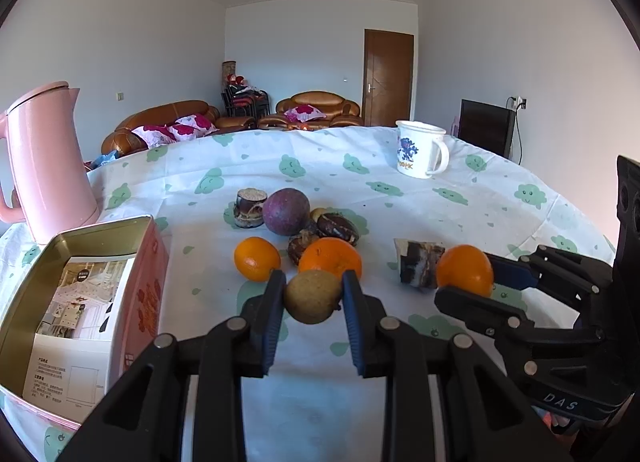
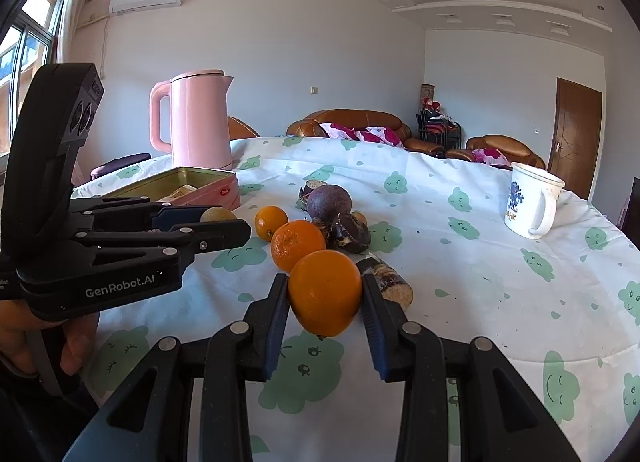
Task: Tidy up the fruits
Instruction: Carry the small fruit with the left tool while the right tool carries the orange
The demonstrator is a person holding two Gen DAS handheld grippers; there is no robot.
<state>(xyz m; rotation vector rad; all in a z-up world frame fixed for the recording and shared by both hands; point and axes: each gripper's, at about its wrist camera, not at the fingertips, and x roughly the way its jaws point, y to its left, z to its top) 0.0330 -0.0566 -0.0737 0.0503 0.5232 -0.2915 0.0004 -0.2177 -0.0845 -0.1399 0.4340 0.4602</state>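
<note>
My left gripper (image 1: 314,294) is shut on a small round tan-green fruit (image 1: 313,297), held just above the tablecloth. My right gripper (image 2: 325,294) is shut on an orange (image 2: 325,292); the same orange (image 1: 465,270) shows at the right of the left wrist view. On the cloth behind lie two more oranges (image 1: 257,258) (image 1: 330,258), a purple passion fruit (image 1: 286,211), dark brown chestnut-like pieces (image 1: 337,227) and cut sugarcane chunks (image 1: 420,266) (image 1: 250,207). An open pink tin box (image 1: 86,302) with printed paper inside stands at the left.
A pink kettle (image 1: 44,165) stands at the table's far left, behind the tin. A white mug (image 1: 420,149) with a blue print sits at the far right. The round table (image 1: 480,213) carries a white cloth with green clouds. A hand (image 2: 76,342) holds the left gripper.
</note>
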